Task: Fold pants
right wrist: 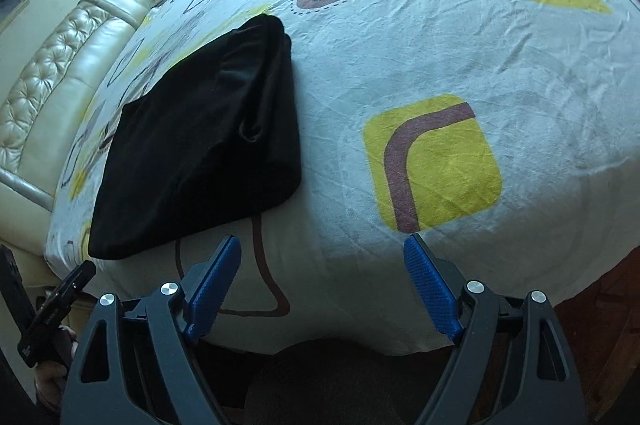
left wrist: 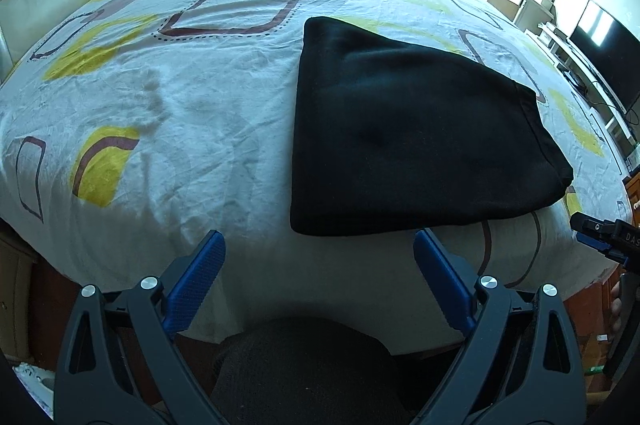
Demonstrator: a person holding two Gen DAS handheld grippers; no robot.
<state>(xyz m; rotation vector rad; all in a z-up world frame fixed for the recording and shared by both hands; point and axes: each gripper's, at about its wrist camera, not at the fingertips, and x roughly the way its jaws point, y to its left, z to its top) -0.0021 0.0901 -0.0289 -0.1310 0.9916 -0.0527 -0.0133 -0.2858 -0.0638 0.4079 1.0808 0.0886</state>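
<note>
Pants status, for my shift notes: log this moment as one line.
pants: folded, lying on bed | left gripper: open, empty | right gripper: open, empty | contact with pants: none

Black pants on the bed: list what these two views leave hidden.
- Pants: inner layers and leg count, both views; the top layer covers them, and the black cloth swallows detail.
- Bed sheet under the pants, both views.
- Right gripper: left wrist view cuts it off at the right edge.
- Left gripper: right wrist view shows only its dark edge.
</note>
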